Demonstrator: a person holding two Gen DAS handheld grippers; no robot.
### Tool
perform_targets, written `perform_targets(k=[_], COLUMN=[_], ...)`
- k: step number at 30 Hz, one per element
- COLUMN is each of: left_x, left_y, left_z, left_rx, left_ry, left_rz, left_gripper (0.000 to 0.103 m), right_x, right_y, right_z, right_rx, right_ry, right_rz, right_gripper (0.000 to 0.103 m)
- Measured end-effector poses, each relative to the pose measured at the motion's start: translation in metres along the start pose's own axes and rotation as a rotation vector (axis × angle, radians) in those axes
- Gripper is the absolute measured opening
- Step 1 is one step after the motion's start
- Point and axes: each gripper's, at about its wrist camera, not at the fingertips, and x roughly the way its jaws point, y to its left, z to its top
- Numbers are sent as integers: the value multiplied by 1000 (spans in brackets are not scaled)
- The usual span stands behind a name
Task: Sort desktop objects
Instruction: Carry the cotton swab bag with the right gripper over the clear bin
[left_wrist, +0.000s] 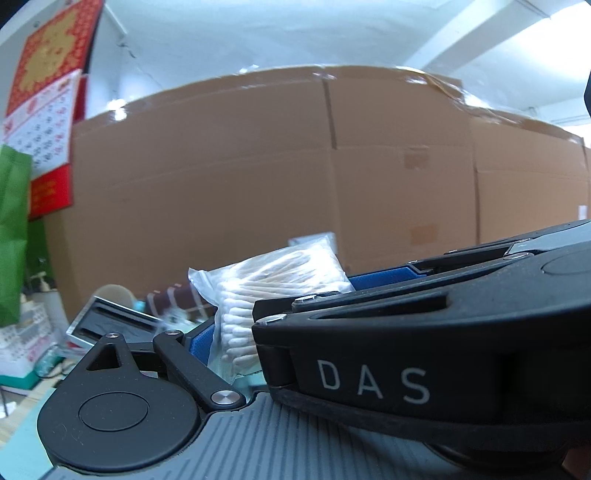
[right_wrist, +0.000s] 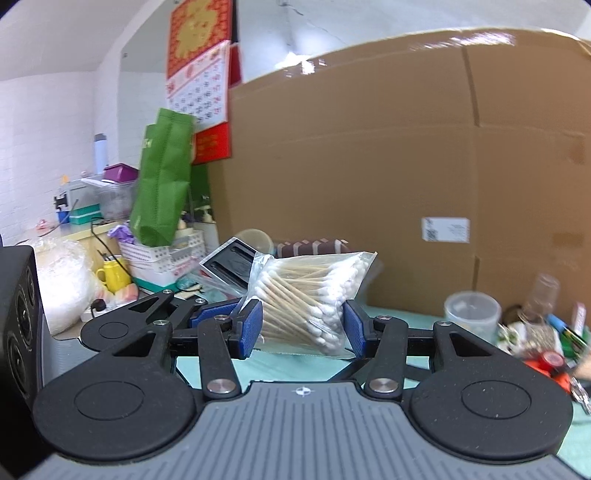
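A clear plastic bag of cotton swabs (right_wrist: 308, 295) with wooden sticks stands between the blue pads of my right gripper (right_wrist: 303, 326), which is shut on its sides just above the teal desk mat (right_wrist: 295, 363). In the left wrist view the same bag (left_wrist: 273, 291) sits between the blue pads of my left gripper (left_wrist: 280, 317). The black body of the other gripper (left_wrist: 424, 350), marked DAS, crosses in front and hides the left gripper's right finger. I cannot tell whether the left pads press the bag.
A large cardboard box (right_wrist: 388, 166) walls off the back. At right lie a clear plastic cup (right_wrist: 472, 314) and a heap of small items (right_wrist: 546, 343). At left are a green bag (right_wrist: 162, 177), white baskets (right_wrist: 162, 258), a yellow mug (right_wrist: 112, 275) and a black speaker (right_wrist: 18, 314).
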Motion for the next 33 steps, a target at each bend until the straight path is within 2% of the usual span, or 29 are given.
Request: perform_targets(k=[15, 26, 33], left_x=[6, 29, 51], left_y=[74, 122, 145], left_z=[3, 15, 16], left_rx=[-3, -4, -4], left_ry=[-39, -77, -72], left_rz=[113, 125, 113], left_gripper=[95, 95, 95], right_x=[69, 112, 138], right_y=[47, 65, 66], right_z=[27, 50, 57], right_rx=[-30, -52, -46], right_ry=[-19, -43, -40], right_rz=[97, 100, 88], right_gripper=[55, 55, 55])
